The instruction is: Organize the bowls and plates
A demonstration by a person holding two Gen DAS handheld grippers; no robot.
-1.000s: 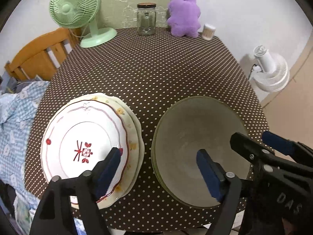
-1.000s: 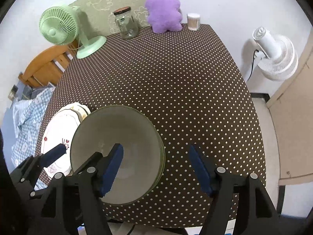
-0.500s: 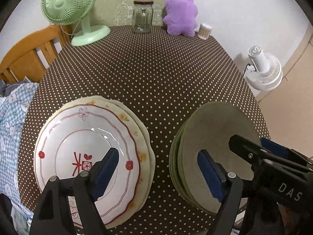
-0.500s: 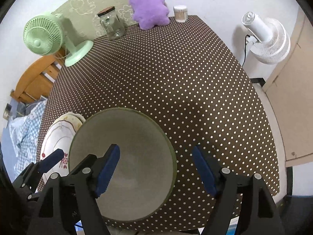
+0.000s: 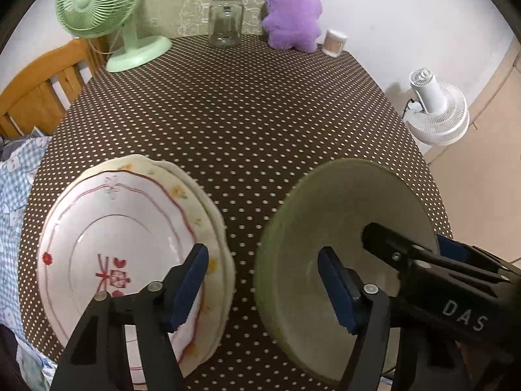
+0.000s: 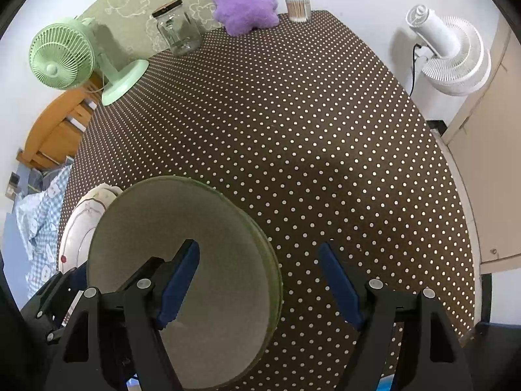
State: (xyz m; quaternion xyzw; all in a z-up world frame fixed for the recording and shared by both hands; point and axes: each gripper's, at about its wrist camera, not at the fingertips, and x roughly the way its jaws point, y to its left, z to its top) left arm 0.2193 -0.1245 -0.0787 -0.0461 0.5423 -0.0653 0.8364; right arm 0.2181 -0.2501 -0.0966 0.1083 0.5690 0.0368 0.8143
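Near the desk's point(image 5: 260, 114) front edge, a stack of white plates point(image 5: 130, 244) lies toward the left corner, green bowls point(image 6: 182, 260) just beside it. The left tool point(image 5: 262, 280) is closing, straddling the gap between them, pads gripping nothing. The right tool point(image 6: 257, 280) stands open astride the bowls' right rim.

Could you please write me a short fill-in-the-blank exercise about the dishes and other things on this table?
1. The tablecloth is brown with white ____.
2. The stacked plates lie to the ____ of the green bowls in the left wrist view.
3. The plush toy at the far edge of the table is ____ in colour.
4. The glass jar stands between the plush toy and the green ____.

Missing words: dots; left; purple; fan
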